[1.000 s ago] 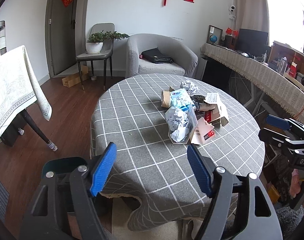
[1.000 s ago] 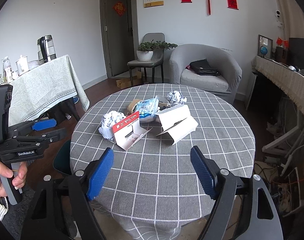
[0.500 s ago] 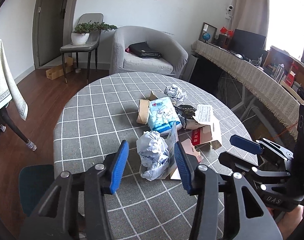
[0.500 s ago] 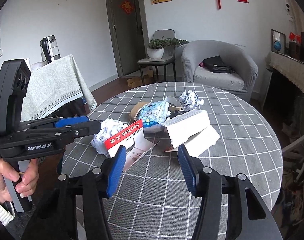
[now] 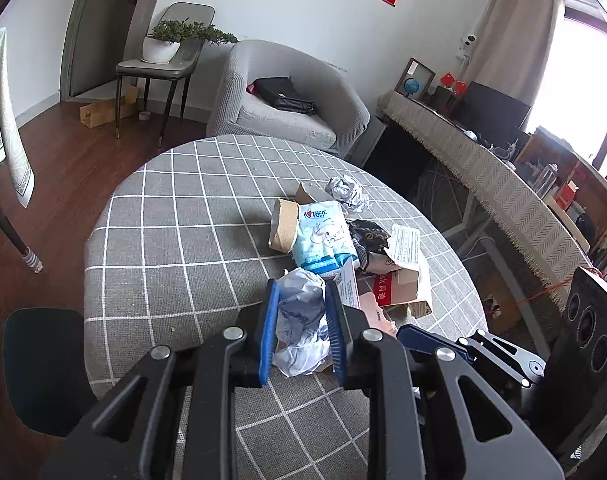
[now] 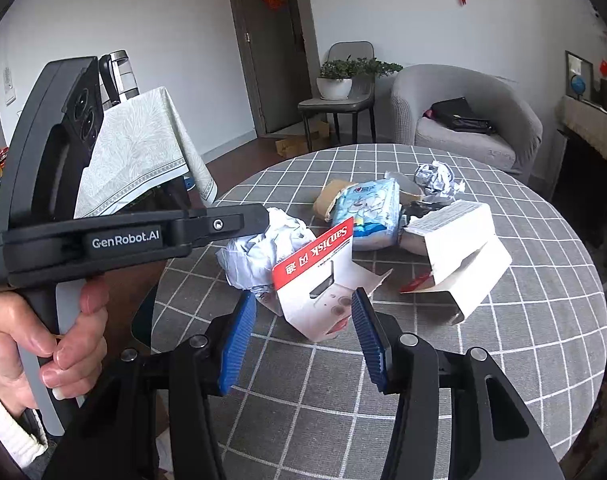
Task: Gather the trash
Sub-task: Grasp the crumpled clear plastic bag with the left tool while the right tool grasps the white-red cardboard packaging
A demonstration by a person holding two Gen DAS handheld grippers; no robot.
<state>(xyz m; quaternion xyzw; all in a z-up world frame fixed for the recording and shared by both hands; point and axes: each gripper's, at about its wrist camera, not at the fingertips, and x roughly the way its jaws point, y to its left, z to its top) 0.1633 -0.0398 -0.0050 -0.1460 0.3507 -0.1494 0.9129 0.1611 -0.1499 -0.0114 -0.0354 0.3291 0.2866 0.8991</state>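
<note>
Change since half a second ago: the left gripper (image 5: 301, 320) has been brought forward and its blue pads narrowed from a half-open span onto the crumpled white paper ball (image 5: 301, 316); the right gripper (image 6: 303, 332) has been advanced to the SanDisk card package (image 6: 323, 280).

Crumpled white paper ball: on the near left of the trash pile, on the grey checked tablecloth (image 5: 175, 248). It is flanked on both sides by the left gripper's pads, which appear to touch it; lift not yet evident. Long axis runs roughly along the fingers.

SanDisk card package: just right of the ball, propped up on edge, lying straight ahead between the right gripper's half-open pads, apparently untouched.

Beyond, toward the far side: blue tissue pack (image 5: 323, 236), brown cardboard roll (image 5: 283, 230), white open carton (image 6: 459, 248), second paper ball (image 5: 347, 192).

Judgement: the left gripper is nearer to completing its pick.
</note>
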